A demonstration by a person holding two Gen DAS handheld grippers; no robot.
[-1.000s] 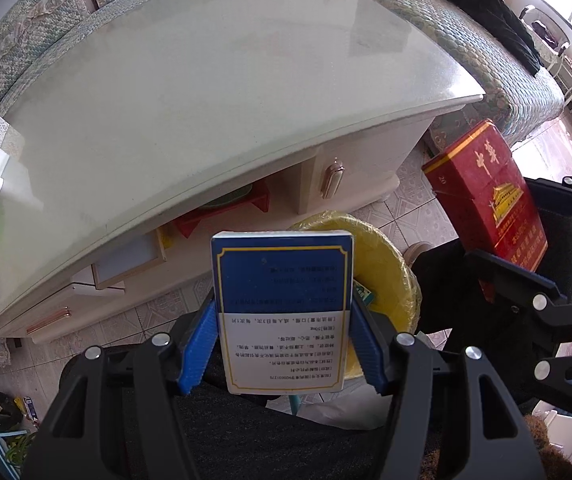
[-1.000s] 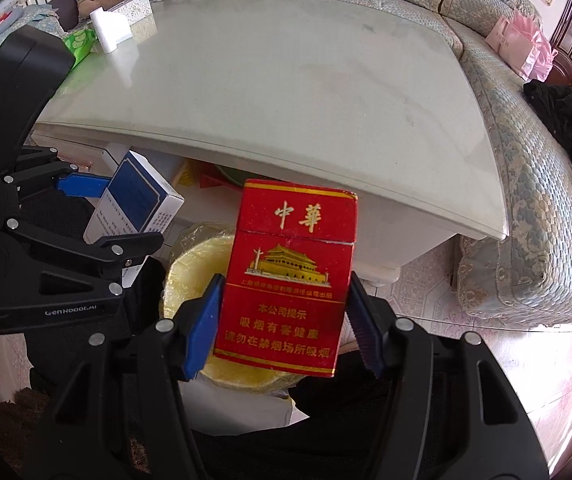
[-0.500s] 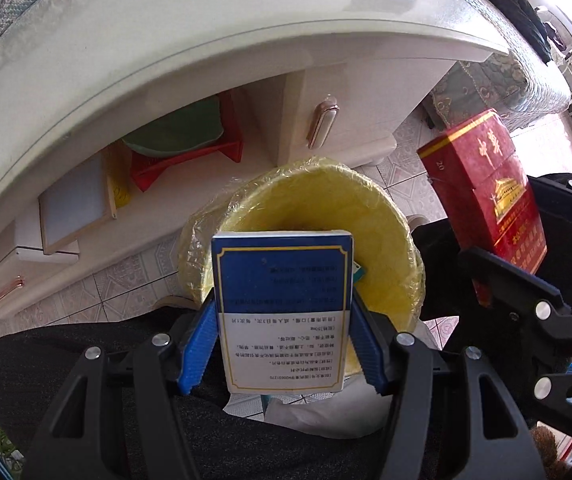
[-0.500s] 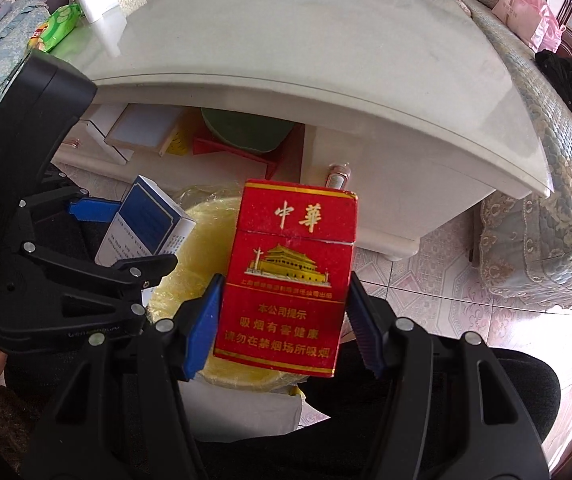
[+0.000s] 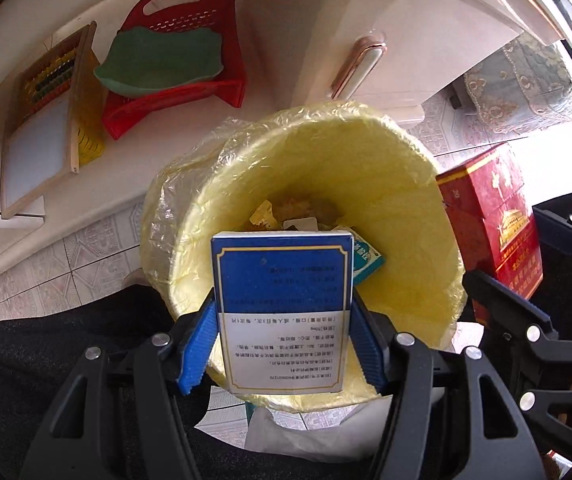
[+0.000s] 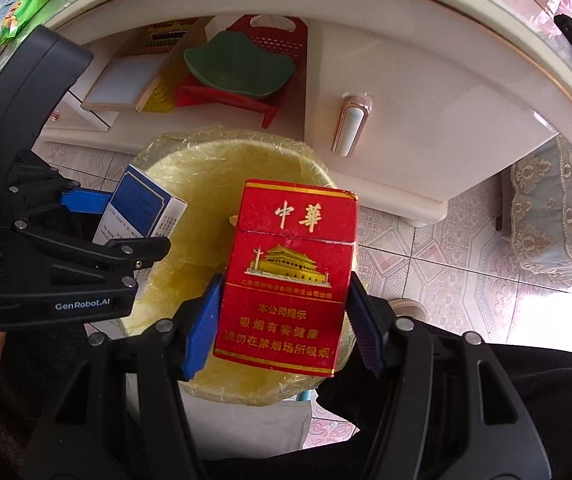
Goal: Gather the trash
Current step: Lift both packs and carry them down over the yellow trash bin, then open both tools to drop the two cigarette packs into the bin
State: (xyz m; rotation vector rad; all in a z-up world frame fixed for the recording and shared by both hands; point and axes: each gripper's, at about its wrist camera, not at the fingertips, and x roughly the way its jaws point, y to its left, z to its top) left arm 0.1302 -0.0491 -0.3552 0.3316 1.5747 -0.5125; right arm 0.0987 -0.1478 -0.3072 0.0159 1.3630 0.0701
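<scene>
The blue and white box (image 5: pixel 282 312) is held upright in the left claw (image 5: pixel 282 344), clamped between its blue pads, right over the open mouth of the yellow-lined bin (image 5: pixel 398 184). The red cigarette pack (image 6: pixel 290 280) sits the same way in the right claw (image 6: pixel 286 328), above the near rim of the same bin. So the picking-up seems done for these two pieces, and what is left is to let them fall; neither is inside yet. At the bottom of the bin some trash (image 5: pixel 286 216) already lies, maybe wrappers and a small box, but it is too dim to tell well.

Behind the bin stands the pale surface (image 6: pixel 426 92) with a drawer handle (image 6: pixel 350 128), and under it a red basket (image 5: pixel 214 92) with a green dish (image 5: pixel 162 60) and an abacus board (image 5: pixel 46 120). The floor (image 6: pixel 438 272) is patterned tile, and a sofa (image 6: pixel 558 216) is at the right.
</scene>
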